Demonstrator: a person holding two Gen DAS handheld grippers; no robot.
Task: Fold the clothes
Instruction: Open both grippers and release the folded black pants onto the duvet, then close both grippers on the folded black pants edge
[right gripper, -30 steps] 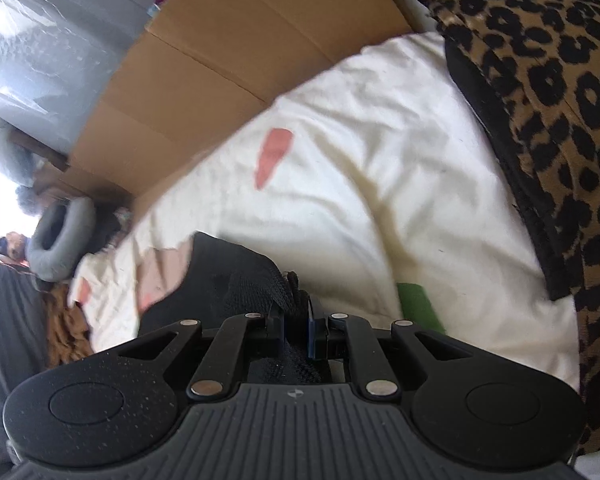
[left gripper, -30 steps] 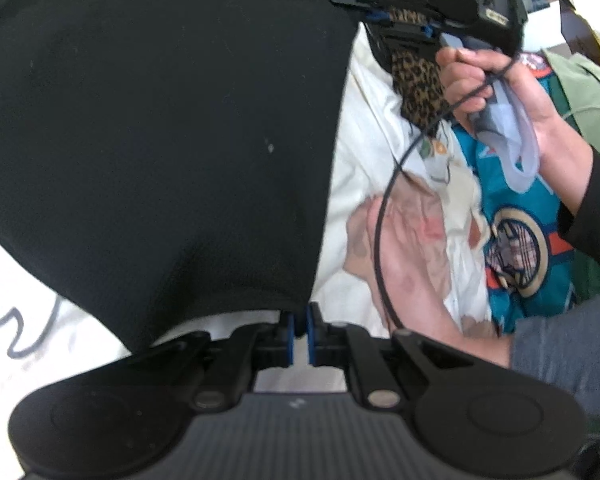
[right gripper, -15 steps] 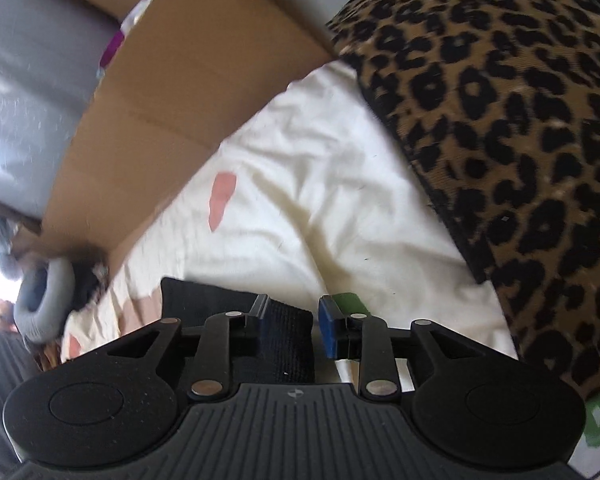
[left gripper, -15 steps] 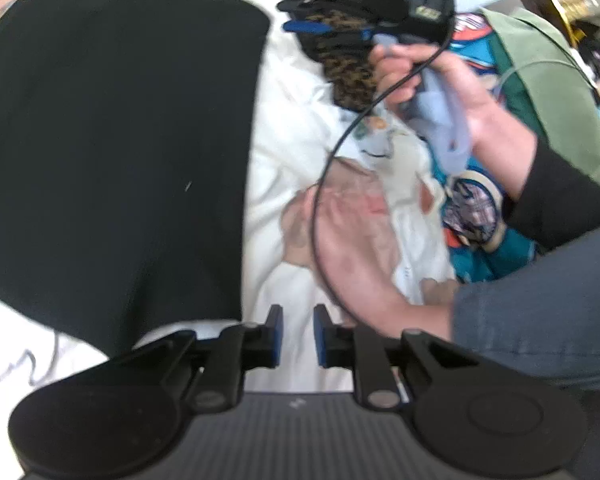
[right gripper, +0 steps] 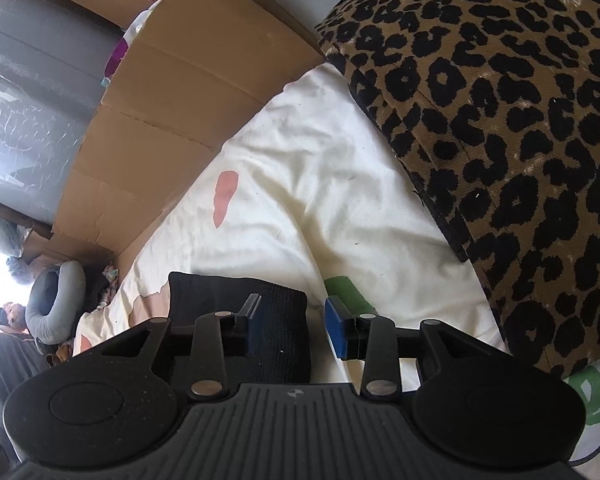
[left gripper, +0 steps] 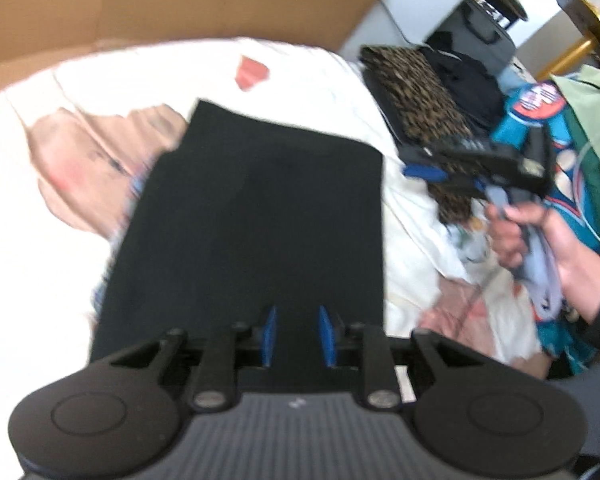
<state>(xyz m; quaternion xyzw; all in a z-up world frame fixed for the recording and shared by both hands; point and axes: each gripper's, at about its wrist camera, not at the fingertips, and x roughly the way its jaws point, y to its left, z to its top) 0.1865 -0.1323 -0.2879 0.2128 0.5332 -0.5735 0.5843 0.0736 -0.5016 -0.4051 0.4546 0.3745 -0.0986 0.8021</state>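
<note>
A black garment (left gripper: 260,216) lies flat as a folded rectangle on a cream printed sheet (left gripper: 308,72). My left gripper (left gripper: 296,334) hovers open over its near edge, nothing between the blue pads. In the right wrist view a corner of the black garment (right gripper: 276,320) lies under my right gripper (right gripper: 296,326), which is open and holds nothing. The left wrist view also shows the right gripper (left gripper: 440,164) held in a hand (left gripper: 540,236), to the right of the garment.
A leopard-print folded piece (right gripper: 500,112) lies at the right, also seen as leopard-print cloth (left gripper: 416,92). A cardboard box (right gripper: 188,92) borders the sheet at the back. Teal printed clothing (left gripper: 540,120) and a green garment (left gripper: 592,120) sit far right.
Both grippers have opened and let go of the black garment, which now lies flat on the sheet. The left gripper has drawn back to its near edge.
</note>
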